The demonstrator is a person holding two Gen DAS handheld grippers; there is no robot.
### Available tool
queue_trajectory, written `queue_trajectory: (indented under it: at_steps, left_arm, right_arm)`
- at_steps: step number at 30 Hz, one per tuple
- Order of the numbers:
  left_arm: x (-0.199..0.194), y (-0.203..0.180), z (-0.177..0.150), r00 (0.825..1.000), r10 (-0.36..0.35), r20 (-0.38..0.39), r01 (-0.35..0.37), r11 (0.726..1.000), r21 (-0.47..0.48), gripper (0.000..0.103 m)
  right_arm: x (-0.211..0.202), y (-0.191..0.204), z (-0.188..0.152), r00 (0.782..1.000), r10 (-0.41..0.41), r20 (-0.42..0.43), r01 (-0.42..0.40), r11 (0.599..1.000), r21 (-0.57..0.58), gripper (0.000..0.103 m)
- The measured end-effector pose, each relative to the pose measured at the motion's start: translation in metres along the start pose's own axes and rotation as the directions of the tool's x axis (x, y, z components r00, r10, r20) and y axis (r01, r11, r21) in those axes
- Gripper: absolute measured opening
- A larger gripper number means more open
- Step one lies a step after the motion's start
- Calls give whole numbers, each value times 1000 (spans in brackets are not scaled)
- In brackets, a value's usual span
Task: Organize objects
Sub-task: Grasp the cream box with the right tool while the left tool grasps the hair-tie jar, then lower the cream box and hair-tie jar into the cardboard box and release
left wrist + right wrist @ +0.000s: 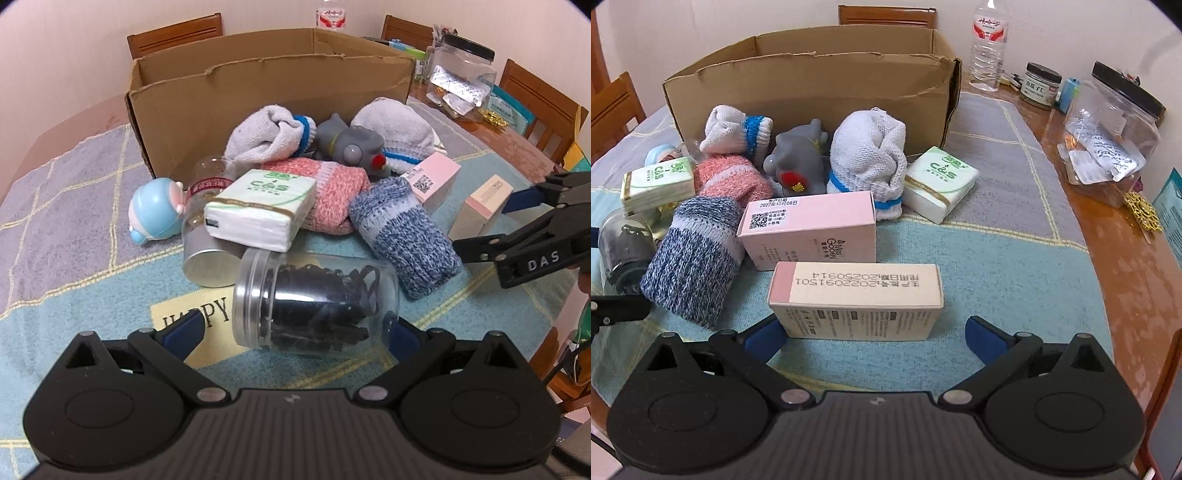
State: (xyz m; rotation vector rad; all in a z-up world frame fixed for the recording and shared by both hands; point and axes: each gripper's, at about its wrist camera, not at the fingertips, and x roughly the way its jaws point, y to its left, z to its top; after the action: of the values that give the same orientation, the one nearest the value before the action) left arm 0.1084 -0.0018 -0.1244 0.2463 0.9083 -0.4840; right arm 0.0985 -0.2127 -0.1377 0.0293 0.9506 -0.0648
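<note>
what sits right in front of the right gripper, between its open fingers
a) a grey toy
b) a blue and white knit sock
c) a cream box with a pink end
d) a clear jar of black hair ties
c: in the right wrist view the cream box with a pink end lies on its side directly ahead of the right gripper, whose fingers are spread wide at either end of it.

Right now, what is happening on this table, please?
A person holds two claws over a pile in front of an open cardboard box. The left claw is open around a clear jar lying on its side. The right claw is open just before a cream box. Neither is gripped yet.
</note>
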Motion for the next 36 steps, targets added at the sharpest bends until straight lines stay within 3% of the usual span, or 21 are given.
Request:
queue_trajectory:
  at_steps: [7, 12, 18, 21, 36]
  left_arm:
    - [-7, 2, 2, 999, -18, 40, 18, 1000, -17, 98]
    - [-9, -1, 6, 998, -28, 56, 28, 1000, -6, 94]
    - [-8, 0, 8, 998, -56, 40, 57, 998, -26, 81]
    - [-8, -1, 9, 997, -70, 36, 71, 997, -26, 77]
    - [-34, 13, 28, 991, -131, -42, 131, 991, 2, 76]
  right_arm:
    - [6, 14, 8, 1000, 3, -1, -3, 1000, -6, 103]
    - [4, 14, 11, 1000, -1, -21, 1, 1000, -4, 95]
    - [3, 11, 13, 1000, -11, -26, 11, 1000, 4, 84]
    - [3, 11, 14, 999, -8, -32, 8, 1000, -1, 84]
    - [-21, 8, 33, 994, 56, -89, -63, 994, -87, 84]
